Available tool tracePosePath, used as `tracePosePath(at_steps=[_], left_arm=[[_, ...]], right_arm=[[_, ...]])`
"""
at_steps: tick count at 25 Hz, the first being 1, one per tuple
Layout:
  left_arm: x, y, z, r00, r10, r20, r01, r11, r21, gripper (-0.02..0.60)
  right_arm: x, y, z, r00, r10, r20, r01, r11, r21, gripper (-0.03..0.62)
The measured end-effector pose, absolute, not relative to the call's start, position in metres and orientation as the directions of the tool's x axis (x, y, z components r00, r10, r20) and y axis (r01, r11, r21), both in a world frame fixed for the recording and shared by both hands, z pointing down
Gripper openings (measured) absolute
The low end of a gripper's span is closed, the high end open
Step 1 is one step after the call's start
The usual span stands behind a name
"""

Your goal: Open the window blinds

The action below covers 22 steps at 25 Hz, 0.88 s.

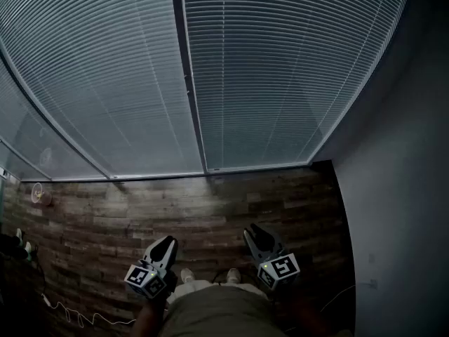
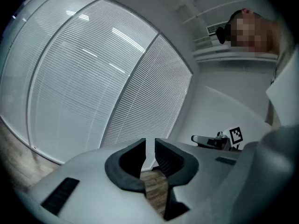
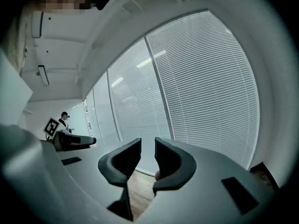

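The pale grey slatted window blinds (image 1: 280, 69) hang fully lowered with their slats turned shut. They cover two tall panes from the top of the head view down to the far edge of the dark wood-plank floor (image 1: 210, 209). A dark upright mullion (image 1: 188, 76) splits them, and a plain grey wall (image 1: 400, 188) meets their right edge at the floor's far right corner. No cord or wand can be made out on them from here.

The likely trouble is a blind reach. With the control unseen, a gripper pushed against the thin slats could bend or snag them. A tug on the wrong cord might also raise one side askew or jam the mechanism rather than open it.

The left gripper (image 1: 163, 246) and the right gripper (image 1: 257, 234) are held low at the near edge of the floor, by the person's legs. They are well apart from the blinds and point toward them, roughly level. In each gripper view the jaws stand a narrow slit apart with nothing between them, only blinds and floor beyond. Both are released and empty.
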<state>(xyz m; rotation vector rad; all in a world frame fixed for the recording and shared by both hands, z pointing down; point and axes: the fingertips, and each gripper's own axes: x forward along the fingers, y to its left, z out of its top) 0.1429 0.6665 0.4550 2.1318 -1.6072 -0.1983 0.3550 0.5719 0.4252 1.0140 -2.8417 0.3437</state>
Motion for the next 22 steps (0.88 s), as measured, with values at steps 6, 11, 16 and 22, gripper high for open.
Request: tracePosePath(at_steps=[6,11,16,22], left_arm=[[0.162,0.664,0.458,0.302,-0.938,0.168,-0.875,-0.203,0.440,0.074],[0.179,0.674,0.459,0.290,-0.942,0.169,-0.880,-0.193,0.434,0.072],[0.191,0.672,0.459,0.284,-0.943,0.174,-0.886,-0.189,0.423,0.072],[0.196,0.673,0.456,0.258,-0.951,0.173,-0.894,-0.167,0.415,0.072]], right_arm=[[0.375,0.570,0.432,-0.772,-0.609,0.183,-0.635,0.750,-0.185,0.098],[0.390,0.581,0.432,-0.783,-0.595,0.180,-0.622,0.760,-0.191,0.098],[0.397,0.582,0.433,-0.803,-0.565,0.189,-0.594,0.785,-0.175,0.098],[0.408,0.582,0.431,-0.813,-0.550,0.193,-0.580,0.797,-0.169,0.098]])
